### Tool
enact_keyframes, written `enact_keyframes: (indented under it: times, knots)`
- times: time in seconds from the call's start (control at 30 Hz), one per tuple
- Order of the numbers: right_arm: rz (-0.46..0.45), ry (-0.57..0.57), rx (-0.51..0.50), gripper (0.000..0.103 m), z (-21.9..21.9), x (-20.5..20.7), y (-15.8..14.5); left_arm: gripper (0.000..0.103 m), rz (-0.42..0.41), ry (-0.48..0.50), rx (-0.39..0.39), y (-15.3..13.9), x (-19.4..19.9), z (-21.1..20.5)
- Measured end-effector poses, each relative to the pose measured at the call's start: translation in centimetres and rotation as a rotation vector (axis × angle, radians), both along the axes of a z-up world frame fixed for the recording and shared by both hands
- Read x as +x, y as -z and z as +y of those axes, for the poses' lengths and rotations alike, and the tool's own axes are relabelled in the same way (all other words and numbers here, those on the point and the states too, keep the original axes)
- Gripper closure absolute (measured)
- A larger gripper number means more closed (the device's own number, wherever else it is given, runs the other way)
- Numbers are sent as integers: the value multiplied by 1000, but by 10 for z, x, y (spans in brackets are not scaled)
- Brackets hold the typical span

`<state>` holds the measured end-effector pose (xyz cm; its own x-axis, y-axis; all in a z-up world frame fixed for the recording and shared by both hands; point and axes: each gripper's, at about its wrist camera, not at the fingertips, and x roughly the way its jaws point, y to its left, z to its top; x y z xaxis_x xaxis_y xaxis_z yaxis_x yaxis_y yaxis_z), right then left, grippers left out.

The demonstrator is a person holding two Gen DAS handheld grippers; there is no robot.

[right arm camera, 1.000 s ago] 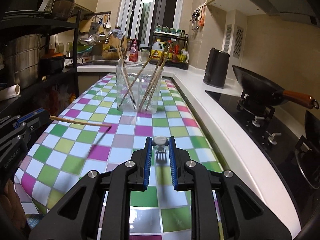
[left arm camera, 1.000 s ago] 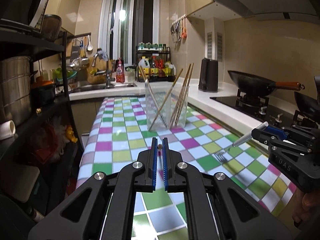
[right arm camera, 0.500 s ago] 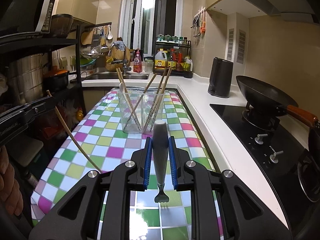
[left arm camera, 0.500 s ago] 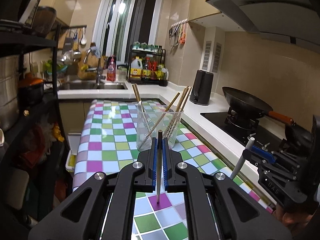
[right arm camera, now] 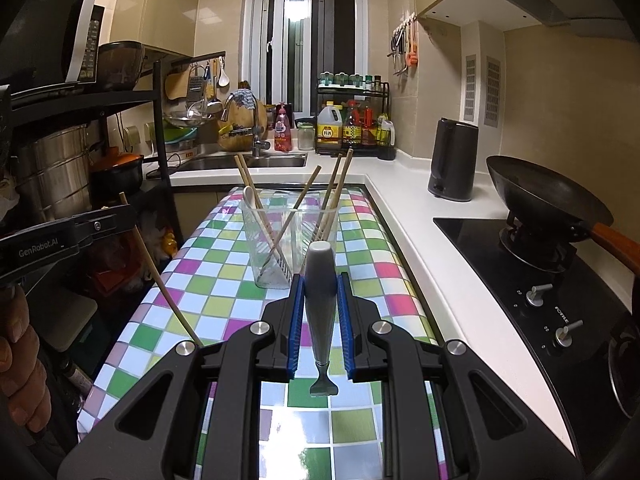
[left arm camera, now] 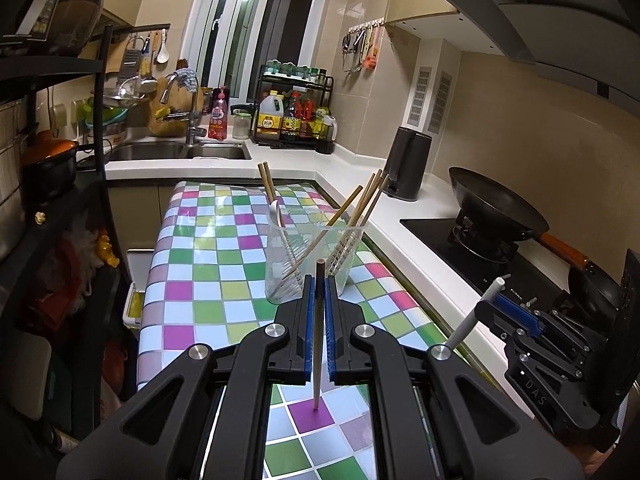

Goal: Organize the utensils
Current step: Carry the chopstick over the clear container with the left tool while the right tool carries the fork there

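Note:
A clear plastic utensil holder (left arm camera: 308, 258) stands on the checkered table (left arm camera: 200, 280), holding several wooden chopsticks and a white spoon; it also shows in the right wrist view (right arm camera: 290, 248). My left gripper (left arm camera: 319, 296) is shut on a single wooden chopstick (left arm camera: 317, 352), held upright just in front of the holder. My right gripper (right arm camera: 320, 300) is shut on a fork (right arm camera: 321, 300) by its grey-white handle, tines pointing down, also just in front of the holder. The right gripper with the fork handle (left arm camera: 472, 320) shows at the right of the left wrist view.
A white counter (right arm camera: 400, 208) runs along the table's right with a black kettle (right arm camera: 452, 160), a wok (right arm camera: 544, 196) on the stove, and a sink (left arm camera: 180, 152) at the back. A black shelf rack (left arm camera: 60, 160) with pots stands left.
Both grippers have lifted and tilted their utensils from lying near the table to upright, and moved closer to the holder.

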<state>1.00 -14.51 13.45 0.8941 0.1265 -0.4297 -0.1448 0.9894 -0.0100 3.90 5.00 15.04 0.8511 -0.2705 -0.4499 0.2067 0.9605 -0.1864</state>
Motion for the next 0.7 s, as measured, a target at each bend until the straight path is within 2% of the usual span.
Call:
enact_keyframes:
  times: [0.13,0.3,0.47,0.7]
  knots:
    - [-9,-13,9,86,-1,9,-10,98,0,7,3,-8,8,5]
    - [-26,-27,39,86,-8,26,-28,98,14,1,-30,-22,29,25]
    - [-63,-51,64,86,-9,50,-54,98,26,-6,-71,-40,54,44]
    - [-115,-90,78,86,1,95,-94,98,-3,6,-93,-74,92,49]
